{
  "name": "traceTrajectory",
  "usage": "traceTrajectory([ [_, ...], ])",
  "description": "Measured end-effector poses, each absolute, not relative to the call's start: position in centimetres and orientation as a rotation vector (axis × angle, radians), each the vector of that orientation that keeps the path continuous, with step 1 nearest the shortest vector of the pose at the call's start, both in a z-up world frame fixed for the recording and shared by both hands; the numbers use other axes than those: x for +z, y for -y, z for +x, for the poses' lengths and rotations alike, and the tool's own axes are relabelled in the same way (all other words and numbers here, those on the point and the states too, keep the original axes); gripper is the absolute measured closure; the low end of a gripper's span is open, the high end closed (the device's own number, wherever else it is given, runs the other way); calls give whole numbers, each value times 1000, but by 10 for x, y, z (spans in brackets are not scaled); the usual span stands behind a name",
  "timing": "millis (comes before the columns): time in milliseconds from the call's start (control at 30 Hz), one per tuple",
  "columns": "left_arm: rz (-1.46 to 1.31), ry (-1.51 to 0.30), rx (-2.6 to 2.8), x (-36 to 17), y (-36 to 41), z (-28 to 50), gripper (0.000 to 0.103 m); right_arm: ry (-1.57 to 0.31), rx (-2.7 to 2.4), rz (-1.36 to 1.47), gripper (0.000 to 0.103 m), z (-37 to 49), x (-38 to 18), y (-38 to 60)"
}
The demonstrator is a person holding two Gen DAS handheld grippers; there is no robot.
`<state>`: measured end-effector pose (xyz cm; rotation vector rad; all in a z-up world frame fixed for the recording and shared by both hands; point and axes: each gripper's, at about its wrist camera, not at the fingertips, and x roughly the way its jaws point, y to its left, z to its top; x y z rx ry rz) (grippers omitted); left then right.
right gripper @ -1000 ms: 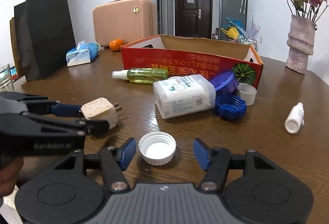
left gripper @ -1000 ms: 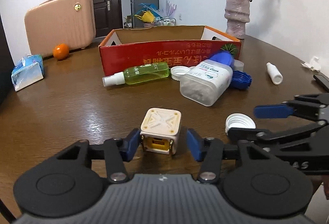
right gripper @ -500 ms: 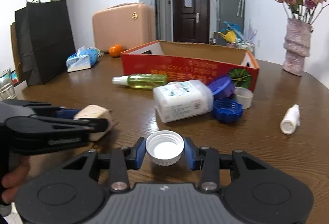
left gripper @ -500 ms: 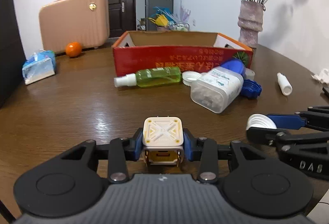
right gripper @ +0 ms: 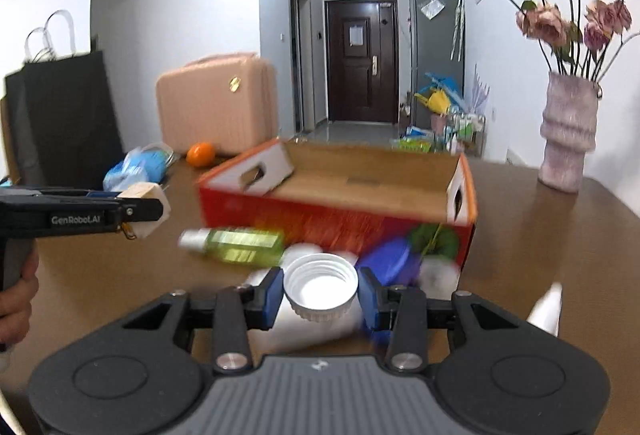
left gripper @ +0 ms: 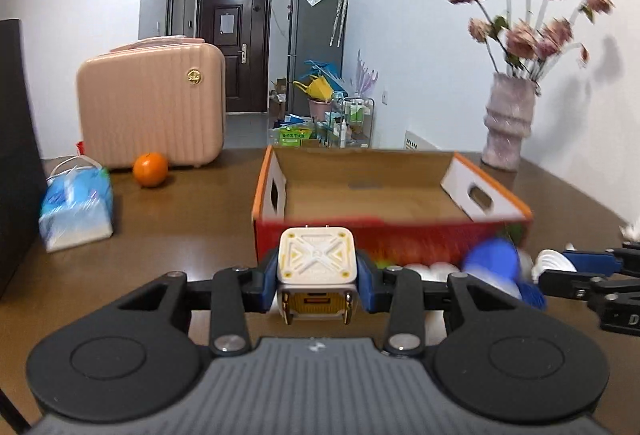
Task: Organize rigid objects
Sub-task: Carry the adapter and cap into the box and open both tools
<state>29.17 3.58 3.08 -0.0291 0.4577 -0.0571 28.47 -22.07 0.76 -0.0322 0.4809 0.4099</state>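
Observation:
My left gripper is shut on a cream cube plug adapter and holds it in the air in front of the open red cardboard box. It also shows in the right wrist view. My right gripper is shut on a white bottle cap, lifted above the table near the box. The box looks empty inside. A green spray bottle, a blue lid and a white jar lie before the box, blurred.
A pink suitcase, an orange and a tissue pack sit at the left. A vase of flowers stands at the back right. A black paper bag stands at the far left. A small white bottle lies right.
Both grippers closed on their objects, the left on the adapter and the right on the cap. Both then lifted and moved toward the box.

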Motion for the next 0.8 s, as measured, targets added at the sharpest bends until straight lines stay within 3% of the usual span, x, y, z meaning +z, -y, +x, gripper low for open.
traceTrajectory([
  [133, 13, -457, -35, 50, -38, 358, 64, -509, 423, 39, 64, 353, 28, 231],
  [267, -17, -568, -75, 58, -38, 448, 64, -586, 398, 55, 64, 443, 38, 232],
  [467, 195, -698, -67, 27, -16, 559, 64, -779, 267, -65, 64, 576, 18, 211],
  [600, 240, -792, -64, 1, -17, 589, 64, -809, 194, -225, 64, 615, -2, 191],
  [667, 217, -798, -87, 1, -19, 590, 63, -779, 176, -257, 55, 617, -12, 186],
  [700, 208, -774, -98, 3, -20, 589, 63, -794, 167, -264, 44, 619, -17, 185],
  [767, 205, -784, -103, 1, -21, 589, 63, -794, 173, -250, 40, 619, -17, 185],
  [800, 212, -797, -101, -1, -20, 590, 61, -780, 177, -239, 33, 617, -16, 186],
])
